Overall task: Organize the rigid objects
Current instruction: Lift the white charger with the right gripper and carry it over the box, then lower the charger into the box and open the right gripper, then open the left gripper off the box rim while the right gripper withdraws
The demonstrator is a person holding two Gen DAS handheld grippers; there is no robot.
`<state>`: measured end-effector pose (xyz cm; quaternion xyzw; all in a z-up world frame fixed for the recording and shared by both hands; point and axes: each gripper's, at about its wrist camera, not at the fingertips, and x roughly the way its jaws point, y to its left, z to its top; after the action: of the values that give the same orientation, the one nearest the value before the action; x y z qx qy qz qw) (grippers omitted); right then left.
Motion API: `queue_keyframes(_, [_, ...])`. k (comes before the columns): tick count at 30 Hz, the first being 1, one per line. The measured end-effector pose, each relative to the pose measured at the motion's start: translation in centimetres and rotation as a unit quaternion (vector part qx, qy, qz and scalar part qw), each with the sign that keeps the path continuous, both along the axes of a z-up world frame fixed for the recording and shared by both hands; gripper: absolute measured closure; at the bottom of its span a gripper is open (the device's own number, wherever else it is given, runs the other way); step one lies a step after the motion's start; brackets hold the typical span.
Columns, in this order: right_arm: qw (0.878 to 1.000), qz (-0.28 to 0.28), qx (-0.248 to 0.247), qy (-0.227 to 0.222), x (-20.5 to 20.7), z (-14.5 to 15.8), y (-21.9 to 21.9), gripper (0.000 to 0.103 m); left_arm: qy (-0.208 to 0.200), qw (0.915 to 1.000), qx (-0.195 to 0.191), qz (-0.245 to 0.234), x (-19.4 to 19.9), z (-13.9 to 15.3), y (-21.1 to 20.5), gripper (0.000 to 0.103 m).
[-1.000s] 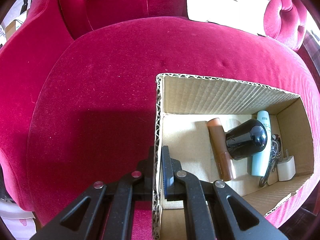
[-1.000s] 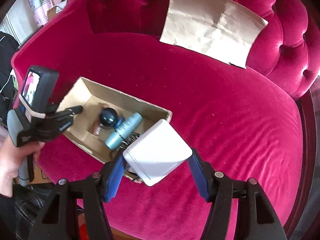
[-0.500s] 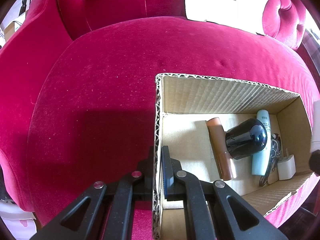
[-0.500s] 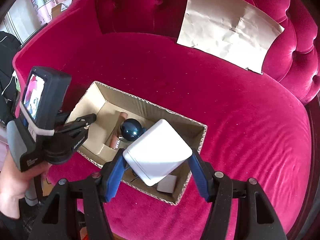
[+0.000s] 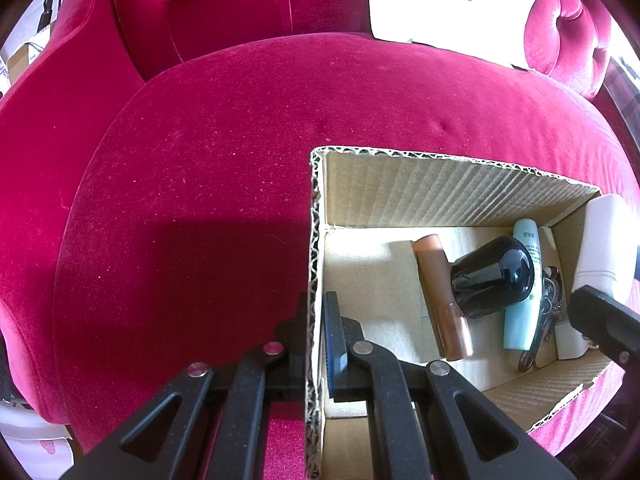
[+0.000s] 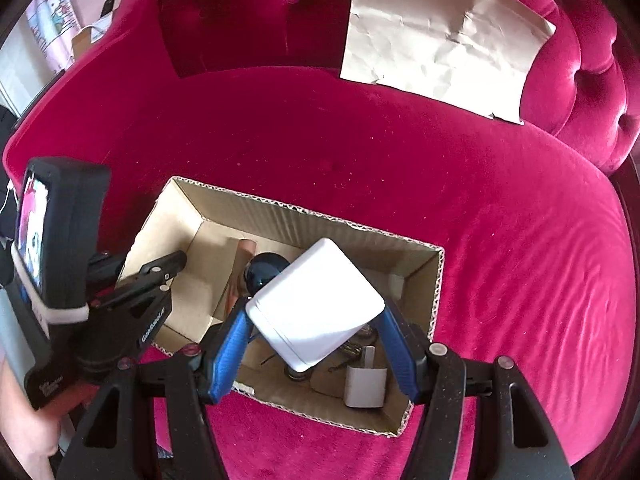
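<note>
Two grippers are working over one open cardboard box (image 6: 437, 280) sitting on a crimson velvet sofa (image 6: 500, 240). The right gripper (image 6: 316, 330) is holding a white square box (image 6: 320, 306) between its blue pads (image 6: 228, 356), which are pressing on two opposite sides of it; the box is hanging tilted, one corner pointing down, above the right end of the cardboard box. From the left wrist view that same white box (image 5: 604, 248) is showing at the far right edge, over the carton's end wall.

The left gripper (image 5: 318, 344) is clamping the cardboard box (image 5: 440, 184) by its short left wall, jaws together with the corrugated edge pinched between them, one finger outside and one inside. In the right wrist view the left gripper (image 6: 160, 274) is reaching in from the left, a hand (image 6: 28, 436) gripping its handle low in the corner.

Inside the carton, several things are lying side by side on the floor: a copper-brown tube (image 5: 440, 300), a glossy black rounded bottle (image 5: 492, 276) resting partly over it, a pale blue tube (image 5: 522, 300) beside that, a bunch of dark metal keys (image 5: 540, 332), and a small white plug adapter (image 5: 570, 340) in the near right corner.

Beyond the box, a crumpled sheet of brown paper (image 6: 436, 36) is leaning against the tufted backrest.
</note>
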<state>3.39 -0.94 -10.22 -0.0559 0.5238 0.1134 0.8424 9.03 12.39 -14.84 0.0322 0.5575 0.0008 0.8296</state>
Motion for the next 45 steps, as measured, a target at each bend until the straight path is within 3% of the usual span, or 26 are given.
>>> queue_keyframes(14, [1.0,-0.014,0.007,0.013,0.5,-0.8,0.1,0.035,-0.001,1.0,0.002,0.0,0.0,0.0,-0.1,0.098])
queue_keyframes(18, [1.0,-0.013,-0.006,-0.008,0.2,-0.4,0.2,0.006,-0.001,1.0,0.002,-0.001,0.0,0.0,-0.2,0.098])
queue_keyframes(21, [0.999,-0.025,-0.011,-0.022,0.2,0.2,-0.1,0.0,-0.001,1.0,0.003,-0.001,0.0,-0.1,-0.2,0.098])
queue_keyframes(43, [0.999,-0.041,-0.016,-0.015,0.3,0.1,-1.6,0.0,0.002,0.9999,0.014,-0.004,0.0,0.0,-1.2,0.098])
queue_keyframes(45, [0.999,-0.044,-0.018,-0.017,0.3,0.2,-1.9,0.0,0.004,0.9998,0.017,-0.003,0.0,0.1,-1.3,0.094])
